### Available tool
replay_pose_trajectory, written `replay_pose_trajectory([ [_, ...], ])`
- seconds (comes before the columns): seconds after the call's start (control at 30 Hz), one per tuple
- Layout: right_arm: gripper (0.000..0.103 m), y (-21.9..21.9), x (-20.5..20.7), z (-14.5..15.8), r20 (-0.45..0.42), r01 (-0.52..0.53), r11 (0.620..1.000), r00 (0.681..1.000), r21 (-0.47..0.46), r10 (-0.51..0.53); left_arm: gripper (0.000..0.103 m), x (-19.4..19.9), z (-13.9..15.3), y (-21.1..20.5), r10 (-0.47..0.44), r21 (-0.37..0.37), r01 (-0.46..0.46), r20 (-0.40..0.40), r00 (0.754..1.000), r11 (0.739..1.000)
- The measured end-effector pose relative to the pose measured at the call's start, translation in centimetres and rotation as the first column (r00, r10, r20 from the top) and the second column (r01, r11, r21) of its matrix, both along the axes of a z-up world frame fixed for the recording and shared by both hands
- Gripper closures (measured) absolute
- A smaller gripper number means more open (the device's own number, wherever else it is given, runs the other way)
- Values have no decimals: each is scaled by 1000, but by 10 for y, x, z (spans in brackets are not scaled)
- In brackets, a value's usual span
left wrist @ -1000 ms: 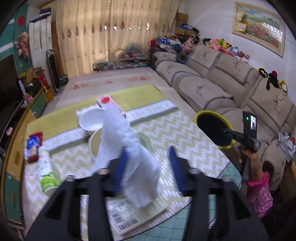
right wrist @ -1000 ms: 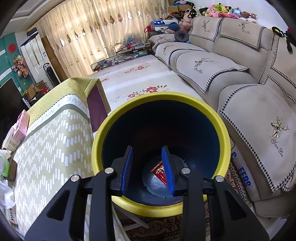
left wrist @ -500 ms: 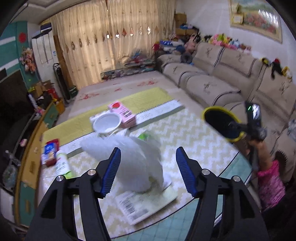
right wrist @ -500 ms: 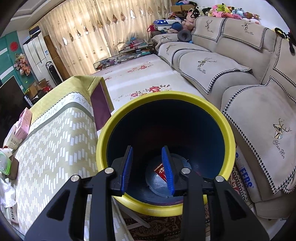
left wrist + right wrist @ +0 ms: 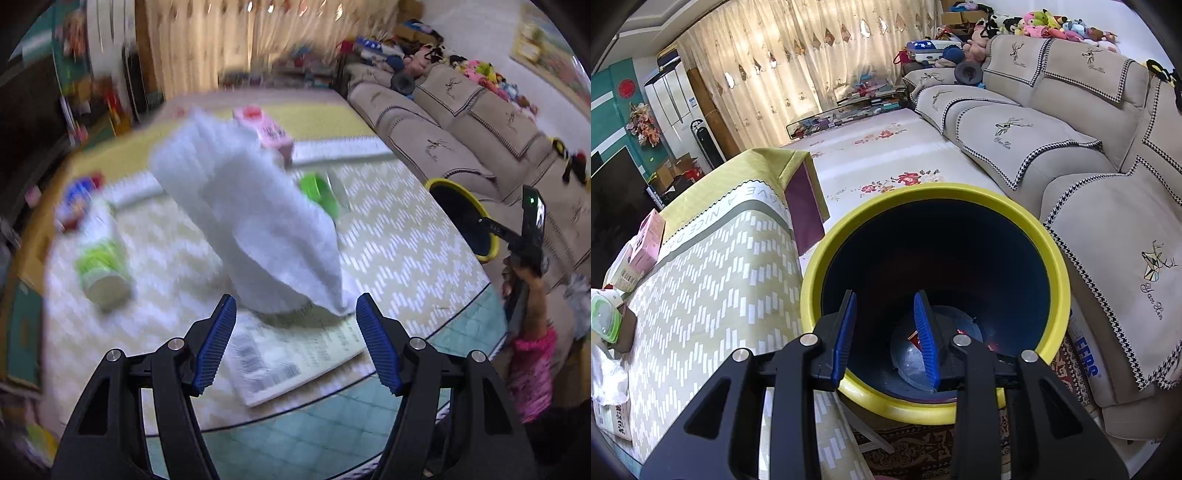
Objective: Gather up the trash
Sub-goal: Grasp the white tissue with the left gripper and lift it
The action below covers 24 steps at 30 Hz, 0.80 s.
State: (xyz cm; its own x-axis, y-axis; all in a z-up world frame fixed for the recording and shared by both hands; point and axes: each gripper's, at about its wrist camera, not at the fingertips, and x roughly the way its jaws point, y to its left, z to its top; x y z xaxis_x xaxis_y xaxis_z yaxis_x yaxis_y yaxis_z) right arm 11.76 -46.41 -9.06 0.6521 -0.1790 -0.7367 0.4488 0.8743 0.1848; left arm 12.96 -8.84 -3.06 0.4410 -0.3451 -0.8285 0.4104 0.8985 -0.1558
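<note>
A crumpled white tissue wad point(image 5: 251, 206) stands on the patterned tablecloth point(image 5: 388, 251), its lower end resting on a printed paper point(image 5: 288, 354). My left gripper point(image 5: 295, 299) hangs just before the wad, pointing steeply down. Its jaws are opening and its blue pads point(image 5: 218, 339) touch nothing. My right gripper point(image 5: 885, 295) hovers over the mouth of the yellow-rimmed dark blue bin point(image 5: 923, 190), jaws partly apart with nothing between them. A red wrapper point(image 5: 916, 338) lies at the bin's bottom. The left wrist view shows the bin point(image 5: 436, 183) beside the table's right edge.
On the table lie a pink carton point(image 5: 269, 129), a green-lidded cup point(image 5: 319, 194) and a green-labelled bottle point(image 5: 101, 258). A beige sofa point(image 5: 1071, 147) runs along the right, close behind the bin. A hand and pink sleeve point(image 5: 532, 373) hold the right gripper.
The wad, between the left fingers a second ago, now stands free on the table. The left gripper spread wider, then dropped closer to it. The right gripper stays over the bin.
</note>
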Motion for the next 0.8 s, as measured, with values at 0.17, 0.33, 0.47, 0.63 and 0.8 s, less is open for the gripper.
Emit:
replay_pose_trajectory([
  [0.17,72,-2,1,-1,-1,4,1000,1000,8,-4,37,-6,-12,-29,-90,-92,84,-59,994,992],
  [0.33,72,-1,0,-3,1,-4,1000,1000,16,4,52,6,-21,-43,-43,-81,37,-78,996,996],
  [0.47,72,-4,-2,-3,10,-1,1000,1000,25,1,81,21,-31,-48,4,-66,-11,-97,995,998],
  [0.63,72,-5,-4,-5,9,5,1000,1000,28,-5,100,11,-13,-59,-47,-65,46,-14,999,997],
  [0.8,72,-4,-4,-5,14,0,999,1000,38,-1,100,11,42,-65,-94,-52,102,135,986,993],
])
